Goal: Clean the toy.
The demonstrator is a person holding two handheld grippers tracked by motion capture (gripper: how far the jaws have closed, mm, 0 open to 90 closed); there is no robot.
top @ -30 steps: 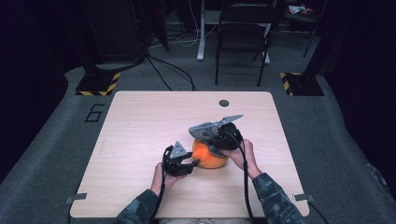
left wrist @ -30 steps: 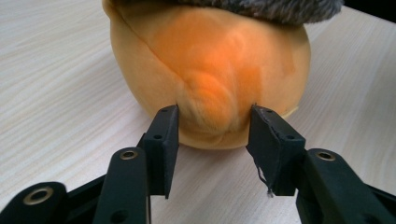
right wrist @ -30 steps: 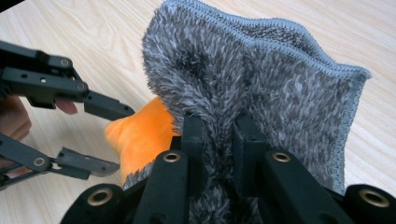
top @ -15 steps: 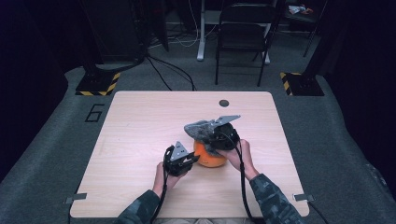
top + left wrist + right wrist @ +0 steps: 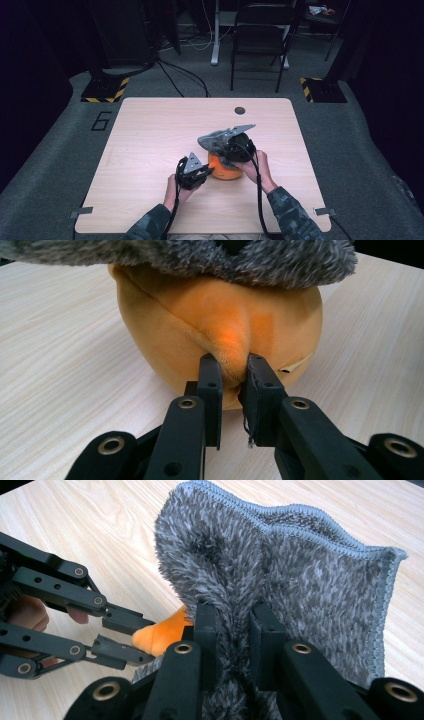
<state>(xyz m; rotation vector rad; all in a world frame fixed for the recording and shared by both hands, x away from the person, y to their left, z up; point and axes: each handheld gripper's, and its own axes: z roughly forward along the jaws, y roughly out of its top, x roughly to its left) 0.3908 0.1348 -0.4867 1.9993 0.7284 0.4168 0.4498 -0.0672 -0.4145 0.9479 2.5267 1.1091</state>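
An orange plush ball (image 5: 223, 171) sits near the table's front middle, with a grey fuzzy cloth (image 5: 216, 139) draped over its top. My left gripper (image 5: 205, 172) comes in from the left and is shut on a pinched fold of the orange plush (image 5: 200, 305), low on its side. In the left gripper view the jaws (image 5: 231, 371) squeeze that fold while the grey cloth (image 5: 200, 255) hangs above. My right gripper (image 5: 234, 149) is shut on the cloth (image 5: 300, 565), holding it up over the ball. The right gripper view shows its jaws (image 5: 231, 617) buried in the fur, the left gripper (image 5: 149, 640) beside them.
The light wooden table (image 5: 150, 130) has a small black round hole (image 5: 240, 110) near its far edge. Beyond it stand a black folding chair (image 5: 260, 40), cables and two yellow-and-black striped bases (image 5: 105, 92) on the grey floor.
My right gripper has carried the grey cloth slightly left and down over the orange ball. The left gripper has kept its pinch and barely moved.
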